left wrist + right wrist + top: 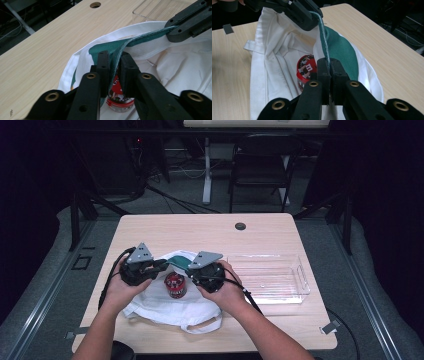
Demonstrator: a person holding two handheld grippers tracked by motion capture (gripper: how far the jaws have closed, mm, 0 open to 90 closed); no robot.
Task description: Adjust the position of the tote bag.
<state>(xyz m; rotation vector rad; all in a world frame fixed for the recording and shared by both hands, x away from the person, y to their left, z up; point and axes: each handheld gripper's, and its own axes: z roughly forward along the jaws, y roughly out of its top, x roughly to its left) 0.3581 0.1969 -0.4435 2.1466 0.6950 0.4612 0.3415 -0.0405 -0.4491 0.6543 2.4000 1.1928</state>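
Right tool [329, 65] clenched on green bag rim [323, 40]. Left tool [114, 58] straddling same rim, slightly parted, grip unclear. Red candy tin [175, 285] upright on white bag [165, 307], counter [180, 227].

light: table lit from above | surroundings: dark | focus: close jaws soft

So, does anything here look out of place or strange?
Nothing is spilled or damaged. The red candy tub stands upright on the white bag, outside its mouth, while the left tool and right tool hold the green rim. The clear tray is empty.
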